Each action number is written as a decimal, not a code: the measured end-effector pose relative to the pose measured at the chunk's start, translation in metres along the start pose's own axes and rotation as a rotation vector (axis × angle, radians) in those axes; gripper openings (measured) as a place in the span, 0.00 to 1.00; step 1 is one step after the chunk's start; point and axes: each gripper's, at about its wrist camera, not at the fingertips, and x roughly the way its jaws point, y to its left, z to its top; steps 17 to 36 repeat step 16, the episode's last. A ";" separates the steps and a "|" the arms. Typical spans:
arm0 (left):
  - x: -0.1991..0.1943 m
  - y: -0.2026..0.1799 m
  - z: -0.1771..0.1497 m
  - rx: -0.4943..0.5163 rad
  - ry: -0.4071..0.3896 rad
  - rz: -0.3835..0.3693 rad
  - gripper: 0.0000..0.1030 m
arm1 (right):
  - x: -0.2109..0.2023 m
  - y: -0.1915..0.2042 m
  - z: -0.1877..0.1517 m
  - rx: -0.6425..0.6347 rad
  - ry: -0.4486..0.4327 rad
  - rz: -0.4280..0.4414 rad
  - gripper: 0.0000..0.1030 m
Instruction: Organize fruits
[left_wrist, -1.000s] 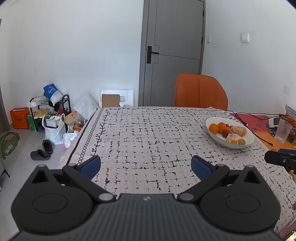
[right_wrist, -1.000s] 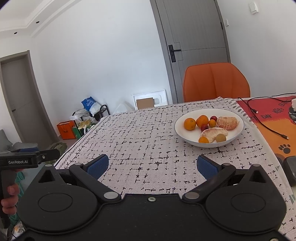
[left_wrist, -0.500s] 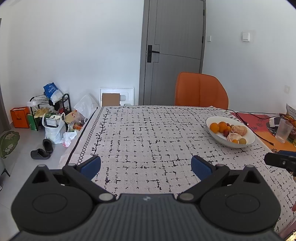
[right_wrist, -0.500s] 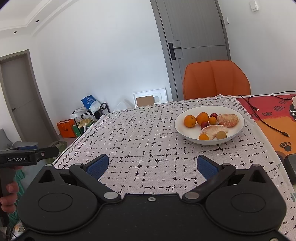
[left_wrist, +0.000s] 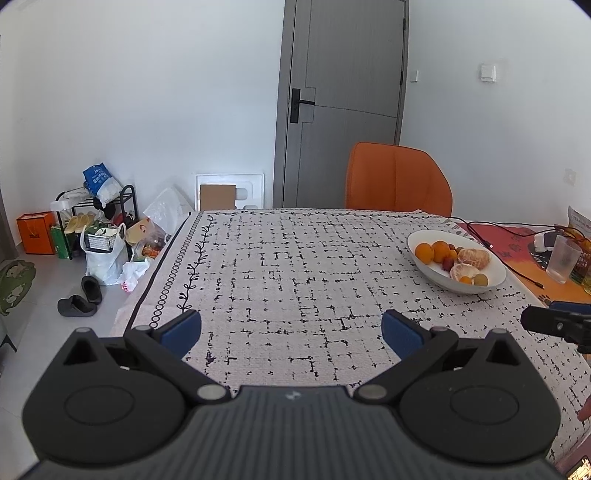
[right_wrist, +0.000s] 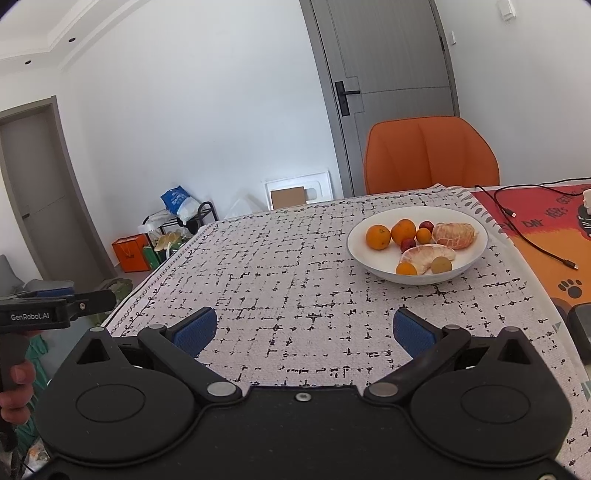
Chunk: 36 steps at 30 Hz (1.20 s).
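Both grippers spread wide, nothing between the fingers. Left gripper (left_wrist: 291, 330) hangs over the near-left part of the worktop (left_wrist: 295, 266); right gripper (right_wrist: 303, 332) over the near middle, facing the bowl.

Fruit all sits in a white bowl (right_wrist: 476, 254) on the patterned cloth, far right of the worktop, well apart from both grippers. In the right wrist view:
- two oranges (right_wrist: 378, 237) side by side at the bowl's left
- a peeled mandarin (right_wrist: 453, 235) at the far right
- a peeled pomelo wedge (right_wrist: 428, 256) at the near side
- two small red fruits (right_wrist: 408, 244) in the middle, kind unclear
- a small orange one (right_wrist: 406, 268) and a yellowish one (right_wrist: 441, 265) touching the wedge at the near rim

Left wrist view shows the same bowl (left_wrist: 432, 273) at its right.

Orange chair (right_wrist: 430, 155) stands at the far edge, behind the bowl. Black cable (right_wrist: 532, 243) runs across the red-orange mat to the bowl's right. Clear plastic cup (left_wrist: 562, 258) stands on that mat, far right.
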 end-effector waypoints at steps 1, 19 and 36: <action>0.000 0.000 0.000 0.000 0.002 -0.001 1.00 | 0.000 0.000 0.000 0.002 0.001 0.000 1.00; 0.002 0.000 -0.001 -0.003 0.012 -0.012 1.00 | 0.002 0.000 -0.002 0.001 0.013 -0.006 1.00; 0.002 0.000 -0.001 -0.003 0.012 -0.012 1.00 | 0.002 0.000 -0.002 0.001 0.013 -0.006 1.00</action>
